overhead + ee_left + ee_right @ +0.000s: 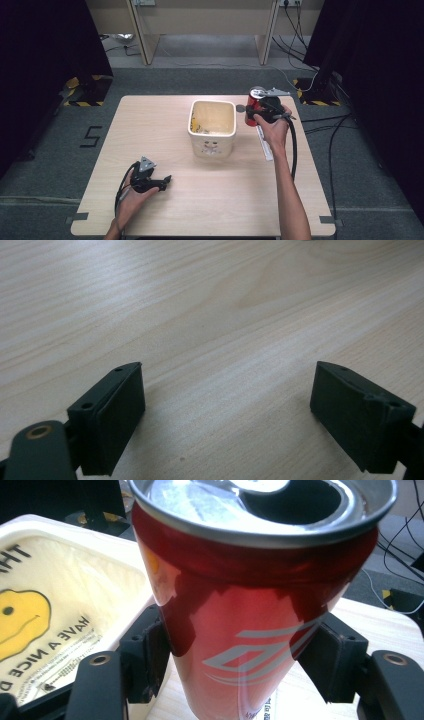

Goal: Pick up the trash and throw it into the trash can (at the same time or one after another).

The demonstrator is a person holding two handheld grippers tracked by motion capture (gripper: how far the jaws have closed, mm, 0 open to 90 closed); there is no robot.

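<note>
A red drink can (254, 100) with an opened silver top is held upright above the table, just right of a white square bin (212, 128). My right gripper (256, 111) is shut on it; in the right gripper view the can (250, 605) sits between both black pads (150, 652), pressed on each side. The bin (65, 570) is lined with a plastic bag bearing a yellow smiley. My left gripper (162, 182) rests low over the table near the front left, and in the left gripper view its jaws (225, 405) stand wide apart over bare wood.
A white strip of paper (265, 142) lies on the wooden table (210, 210) under my right hand. Black cables (320, 127) run across the floor to the right. Desk legs and a dark curtain stand beyond the far edge.
</note>
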